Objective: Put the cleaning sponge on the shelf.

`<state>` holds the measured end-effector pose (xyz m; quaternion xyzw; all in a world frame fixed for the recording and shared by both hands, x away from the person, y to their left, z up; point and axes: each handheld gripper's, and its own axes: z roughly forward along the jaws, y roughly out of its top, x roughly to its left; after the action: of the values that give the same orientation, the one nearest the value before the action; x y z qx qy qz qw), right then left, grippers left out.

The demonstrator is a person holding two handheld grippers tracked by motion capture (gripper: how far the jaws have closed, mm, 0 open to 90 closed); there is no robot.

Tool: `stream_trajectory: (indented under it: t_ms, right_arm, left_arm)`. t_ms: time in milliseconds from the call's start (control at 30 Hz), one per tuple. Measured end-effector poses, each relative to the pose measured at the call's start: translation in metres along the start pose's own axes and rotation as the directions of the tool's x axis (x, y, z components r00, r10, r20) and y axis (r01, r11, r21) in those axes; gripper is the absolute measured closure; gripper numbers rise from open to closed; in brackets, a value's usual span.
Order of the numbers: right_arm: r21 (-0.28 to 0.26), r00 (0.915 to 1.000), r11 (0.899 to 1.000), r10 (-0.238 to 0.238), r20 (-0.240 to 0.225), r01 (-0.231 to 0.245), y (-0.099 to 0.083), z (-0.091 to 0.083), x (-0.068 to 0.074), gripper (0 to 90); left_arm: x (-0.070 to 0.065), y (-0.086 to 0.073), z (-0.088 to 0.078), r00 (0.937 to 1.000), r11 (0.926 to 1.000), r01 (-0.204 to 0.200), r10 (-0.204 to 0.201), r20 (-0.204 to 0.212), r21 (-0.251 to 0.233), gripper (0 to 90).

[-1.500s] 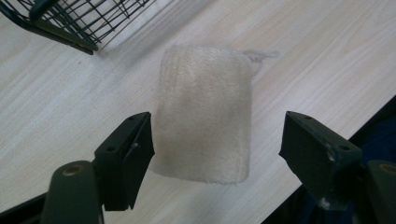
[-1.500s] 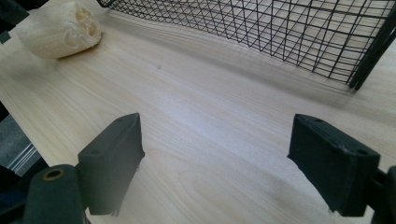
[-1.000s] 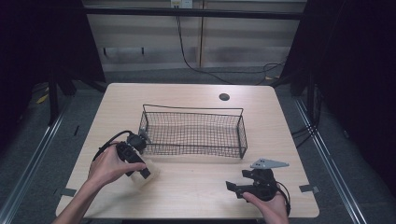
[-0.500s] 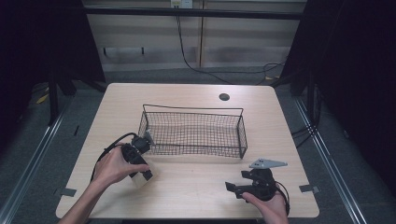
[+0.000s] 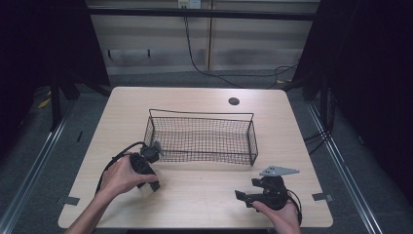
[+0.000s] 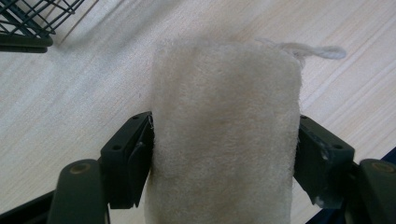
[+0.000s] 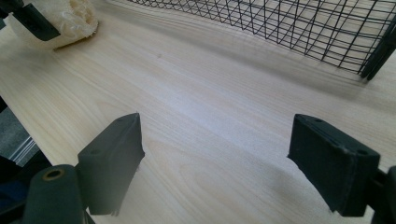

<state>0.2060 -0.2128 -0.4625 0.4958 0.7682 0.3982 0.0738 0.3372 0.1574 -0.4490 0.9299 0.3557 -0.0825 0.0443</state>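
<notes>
Your right claw (image 5: 253,197), lower right of the high view, sits open on the desk (image 5: 204,200), holding nothing. Your left claw (image 5: 148,184), lower left, grips the loofah pad (image 6: 224,135). Wire basket (image 5: 202,139), centre frame, holds nothing; likely placement remains.

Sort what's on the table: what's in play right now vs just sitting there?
In play:
- loofah sponge, clamped in the left gripper
- wire basket, next to it and probably the drop target

Just there:
- right gripper, open, nothing between its jaws
- round cable hole in the table
</notes>
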Motion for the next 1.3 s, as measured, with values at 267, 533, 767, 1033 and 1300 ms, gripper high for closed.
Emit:
stream_trajectory:
  t_ms: [267,533,767,1033,1300]
  right_arm:
    - [0.007,1.0,1.0,-0.002,0.003,0.002,0.0,0.001,0.0,17.1]
    - [0.011,1.0,1.0,-0.001,0.01,0.001,0.0,0.001,0.0,17.1]
    - [0.007,1.0,1.0,-0.002,0.003,0.002,0.0,0.001,0.0,17.1]
    - [0.008,1.0,1.0,-0.003,0.005,0.003,0.0,0.001,0.0,17.1]
    - [0.011,1.0,1.0,-0.003,0.003,0.003,0.0,0.001,0.0,17.1]
  left_arm:
    - [0.0,-0.002,-0.002,1.0,1.0,-0.005,0.005,0.0,-0.001,28.9]
    - [0.001,-0.006,-0.01,0.9998,0.9997,-0.011,0.012,0.017,-0.02,28.8]
    - [0.001,-0.01,-0.015,0.9988,0.9991,-0.032,0.033,0.038,-0.027,28.8]
    - [-0.002,-0.014,-0.029,0.9976,0.9966,-0.057,0.059,0.037,-0.06,28.9]
    - [-0.007,-0.014,-0.033,0.9957,0.9943,-0.087,0.089,0.027,-0.062,28.8]
